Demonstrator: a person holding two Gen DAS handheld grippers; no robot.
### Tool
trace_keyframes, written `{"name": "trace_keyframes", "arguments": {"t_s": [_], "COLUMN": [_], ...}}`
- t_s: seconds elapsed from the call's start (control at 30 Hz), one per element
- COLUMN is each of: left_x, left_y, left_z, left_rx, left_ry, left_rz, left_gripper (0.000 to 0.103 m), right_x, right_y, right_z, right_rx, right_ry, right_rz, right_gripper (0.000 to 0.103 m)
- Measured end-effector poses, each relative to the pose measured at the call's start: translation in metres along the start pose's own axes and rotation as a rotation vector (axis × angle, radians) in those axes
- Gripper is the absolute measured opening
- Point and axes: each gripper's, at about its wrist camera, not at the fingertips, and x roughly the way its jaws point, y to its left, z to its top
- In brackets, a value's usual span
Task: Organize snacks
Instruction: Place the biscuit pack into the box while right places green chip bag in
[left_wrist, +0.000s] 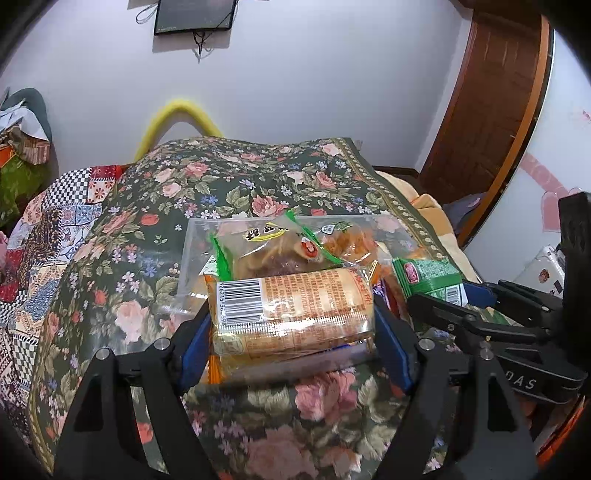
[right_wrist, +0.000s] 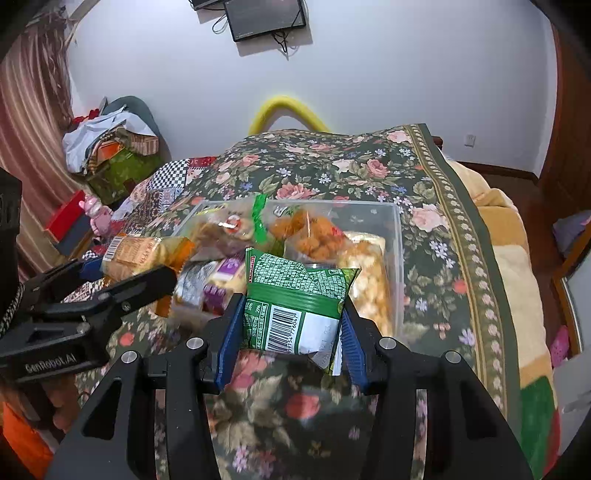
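Gripping an orange cylindrical biscuit pack in clear wrap (left_wrist: 291, 306), the left gripper (left_wrist: 291, 332) has its blue pads pressed against both ends of the pack, barcode facing up. Just beyond its fingertips sits the clear rectangular plastic bin (left_wrist: 192, 251), with a green-trimmed clear bag of brown pastries (left_wrist: 273, 251) lying inside. To its right, the right gripper (right_wrist: 288, 325) is closed on a crumpled green foil snack packet with a white barcode panel (right_wrist: 295, 299), held between its blue pads at the bin's near edge. Ahead of that gripper, inside the bin, lie a bag of orange fried balls (right_wrist: 314, 236) and a clear bag of pale puffed snacks (right_wrist: 369, 273); a purple-labelled packet (right_wrist: 225, 273) lies to its left. Everything rests on a dark green floral bedspread (right_wrist: 369, 170).
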Motion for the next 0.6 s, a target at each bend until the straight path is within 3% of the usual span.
{"name": "trace_keyframes", "arguments": {"t_s": [0.13, 0.37, 0.6], "left_x": [0.016, 0.022, 0.006], "left_y": [0.003, 0.000, -0.003], "left_z": [0.002, 0.002, 0.000], "left_rx": [-0.001, 0.031, 0.028], "left_ry": [0.022, -0.006, -0.027], "left_rz": [0.000, 0.029, 0.018], "left_gripper": [0.079, 0.084, 0.085], "right_x": [0.009, 0.018, 0.009], "right_y": [-0.001, -0.002, -0.004], "right_z": [0.008, 0.012, 0.012], "right_rx": [-0.007, -0.023, -0.007], "right_ry": [0.008, 0.024, 0.024], "right_rz": [0.003, -0.006, 0.007], "right_gripper": [0.045, 0.047, 0.047]}}
